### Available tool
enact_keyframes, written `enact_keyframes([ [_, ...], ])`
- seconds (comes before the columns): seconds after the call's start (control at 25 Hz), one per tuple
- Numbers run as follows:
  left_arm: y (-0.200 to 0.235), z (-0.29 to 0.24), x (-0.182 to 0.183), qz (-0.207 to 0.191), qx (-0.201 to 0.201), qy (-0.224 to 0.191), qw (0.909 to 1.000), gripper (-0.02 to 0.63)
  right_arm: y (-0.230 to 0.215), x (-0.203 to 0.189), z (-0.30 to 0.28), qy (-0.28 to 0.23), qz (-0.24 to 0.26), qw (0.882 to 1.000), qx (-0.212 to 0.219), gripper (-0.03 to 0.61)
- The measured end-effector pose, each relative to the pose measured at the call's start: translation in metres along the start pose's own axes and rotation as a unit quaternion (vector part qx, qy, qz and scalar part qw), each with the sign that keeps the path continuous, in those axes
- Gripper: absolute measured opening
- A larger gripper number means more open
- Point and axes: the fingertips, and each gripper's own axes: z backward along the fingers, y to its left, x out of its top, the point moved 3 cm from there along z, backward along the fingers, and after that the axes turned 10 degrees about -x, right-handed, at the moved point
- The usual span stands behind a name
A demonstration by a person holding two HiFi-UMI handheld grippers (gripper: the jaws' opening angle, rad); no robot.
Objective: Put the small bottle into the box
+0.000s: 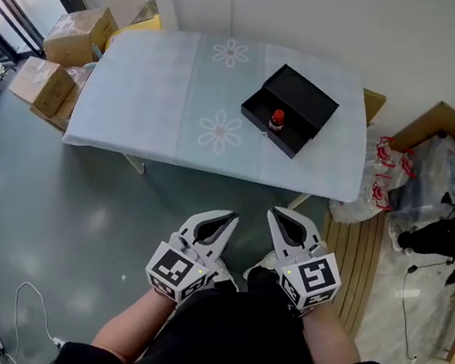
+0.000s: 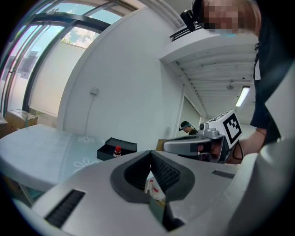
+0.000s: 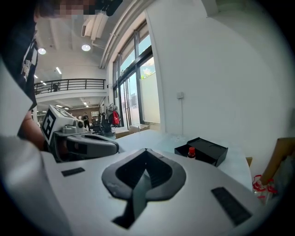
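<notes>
The small bottle (image 1: pixel 277 120) with the red cap stands inside the black box (image 1: pixel 306 95), close to its front wall. The open box sits on a table (image 1: pixel 153 111) with a pale flower cloth. Both grippers are well away from the table, low over the floor and close to the person's body, side by side. The left gripper (image 1: pixel 226 217) has its fingers together and holds nothing. The right gripper (image 1: pixel 276 215) has its fingers together too, and it is empty. Brown cardboard boxes (image 1: pixel 77 35) sit on the floor by the table's end.
</notes>
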Motion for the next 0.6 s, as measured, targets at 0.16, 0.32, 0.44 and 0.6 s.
enact_keyframes([
  [0.16, -0.002, -0.005, 0.000, -0.004, -0.003, 0.000, 1.0000, 0.008, -0.009, -0.003, 0.005, -0.001, -0.002, 1.000, -0.008, 0.009],
  [0.32, -0.003, -0.007, 0.001, -0.004, -0.003, 0.000, 1.0000, 0.008, -0.014, -0.003, 0.009, -0.005, -0.007, 1.000, -0.015, 0.009],
  [0.44, -0.005, -0.007, 0.001, -0.006, -0.004, 0.002, 1.0000, 0.008, -0.016, -0.003, 0.011, -0.006, -0.009, 1.000, -0.017, 0.009],
  [0.6, -0.007, -0.009, 0.001, -0.010, -0.006, 0.003, 0.9999, 0.008, -0.017, -0.004, 0.013, -0.007, -0.010, 1.000, -0.019, 0.009],
])
